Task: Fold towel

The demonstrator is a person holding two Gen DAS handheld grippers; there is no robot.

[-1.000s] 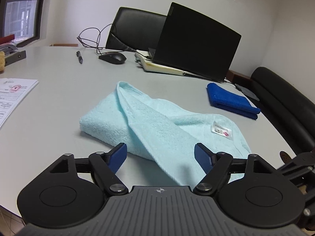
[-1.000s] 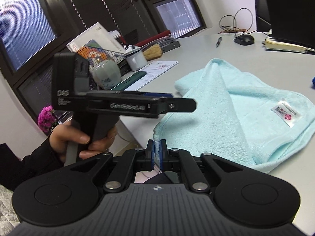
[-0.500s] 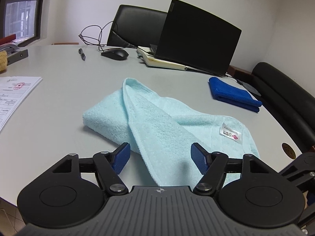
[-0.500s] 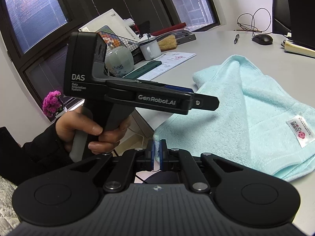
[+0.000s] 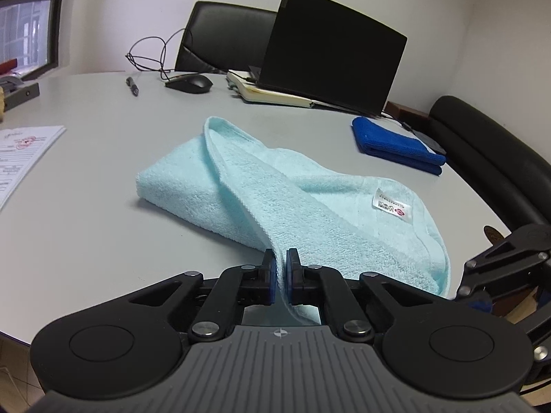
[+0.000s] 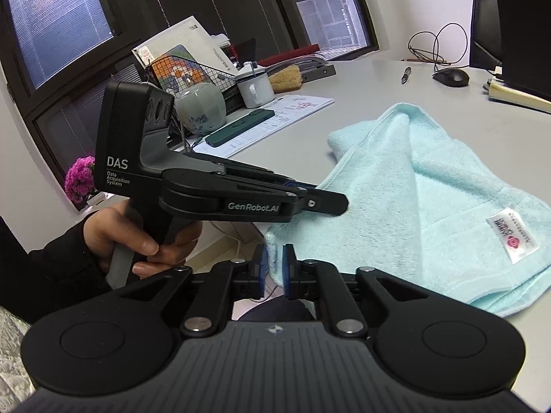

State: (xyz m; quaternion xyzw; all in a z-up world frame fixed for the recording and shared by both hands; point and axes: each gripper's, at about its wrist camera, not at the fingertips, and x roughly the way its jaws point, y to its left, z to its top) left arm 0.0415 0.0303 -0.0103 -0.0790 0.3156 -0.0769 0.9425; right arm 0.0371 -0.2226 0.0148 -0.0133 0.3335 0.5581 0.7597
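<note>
While the light blue towel [image 5: 275, 186] lies folded in the middle of the grey surface [image 5: 86, 179], my left tongs [image 5: 279, 277] at the bottom middle pinch its near edge tight. In the right view, my right tongs [image 6: 274, 268] are opening, with a towel corner between their blue pads [image 6: 288, 268]. My left hand [image 6: 120, 237] grips its handle at left.

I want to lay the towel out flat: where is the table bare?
Bare table lies between the light blue towel, the paper form and the pen. The far side is crowded: mouse, notebook, laptop, blue cloth.
</note>
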